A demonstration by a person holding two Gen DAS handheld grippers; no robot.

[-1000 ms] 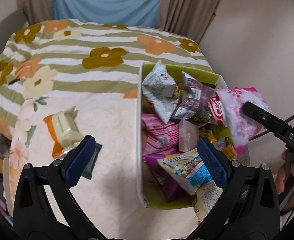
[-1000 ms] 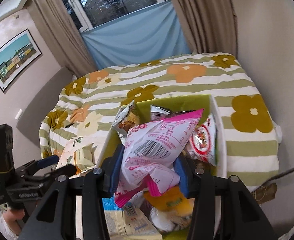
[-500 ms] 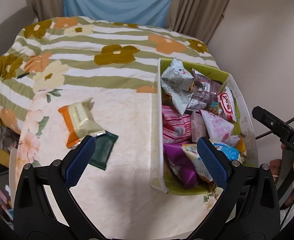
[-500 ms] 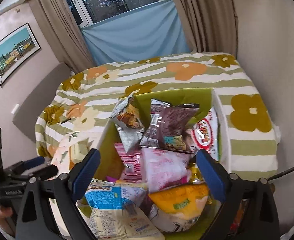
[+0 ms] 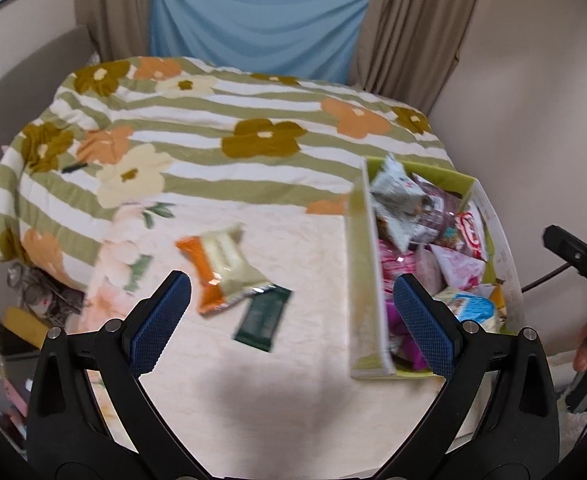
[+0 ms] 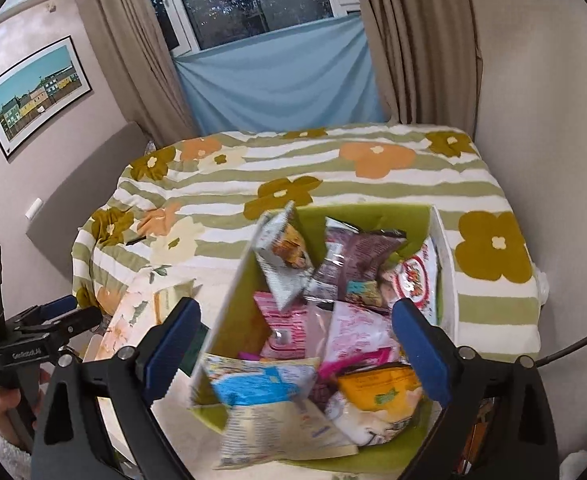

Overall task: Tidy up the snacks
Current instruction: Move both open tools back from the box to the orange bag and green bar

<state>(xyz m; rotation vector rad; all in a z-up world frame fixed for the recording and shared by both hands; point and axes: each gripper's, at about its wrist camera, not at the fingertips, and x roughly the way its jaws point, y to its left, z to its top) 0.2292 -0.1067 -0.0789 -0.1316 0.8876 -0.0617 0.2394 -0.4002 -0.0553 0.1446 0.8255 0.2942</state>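
The bed [image 5: 221, 152] carries a green snack box [image 5: 363, 280] crammed with packets at its right edge by the wall. Left of it lie an orange-and-cream packet [image 5: 223, 266] overlapping a dark green packet [image 5: 263, 317], amid bare blanket. Left gripper [image 5: 289, 320] and right gripper [image 6: 297, 356] gape wide, empty. Labels unreadable.

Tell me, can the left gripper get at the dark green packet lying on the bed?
Probably yes. The left gripper is open, and the dark green packet lies flat ahead between its fingers, only its top corner tucked under the orange and cream packet.
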